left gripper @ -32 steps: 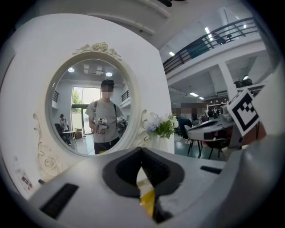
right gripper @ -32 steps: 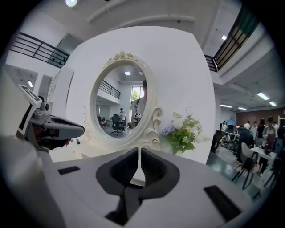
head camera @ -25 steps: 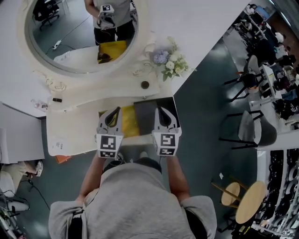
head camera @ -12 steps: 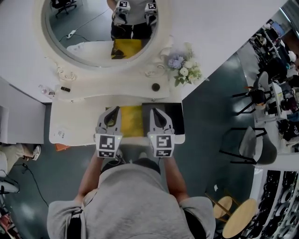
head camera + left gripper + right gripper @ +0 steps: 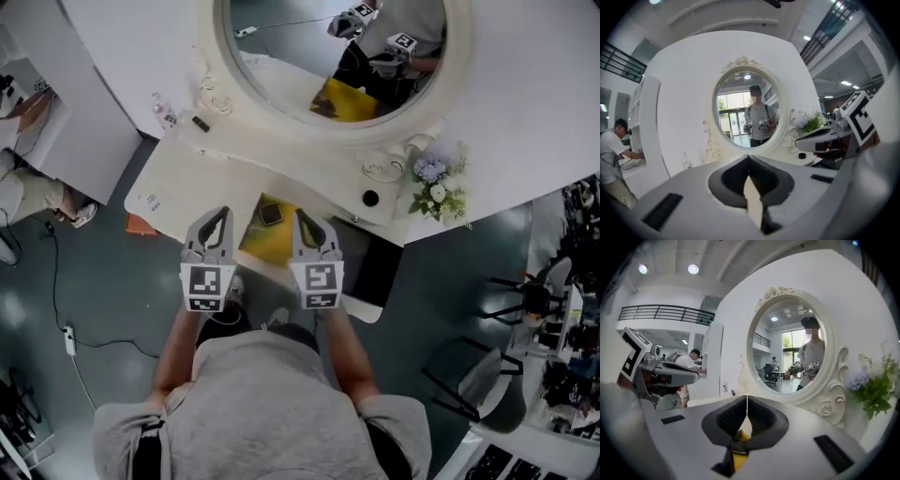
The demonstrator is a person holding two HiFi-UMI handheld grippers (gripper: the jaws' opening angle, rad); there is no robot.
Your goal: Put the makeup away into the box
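Note:
A white vanity table runs slantwise across the head view. On it lies a yellow mat with a small dark compact on its far end. A dark flat box lies to the mat's right, at the table's near edge. My left gripper hovers at the mat's left edge, shut and empty. My right gripper hovers over the mat's right side, also shut with nothing in it. Yellow of the mat shows below its jaws.
A big round mirror stands behind the table. A small dark jar and a bunch of flowers sit at the back right; a small dark item lies back left. A person is at the left.
The view has swung round, so the vanity now lies slanted and the compact on the mat shows. Both grippers moved sideways together, side by side, and stay shut.

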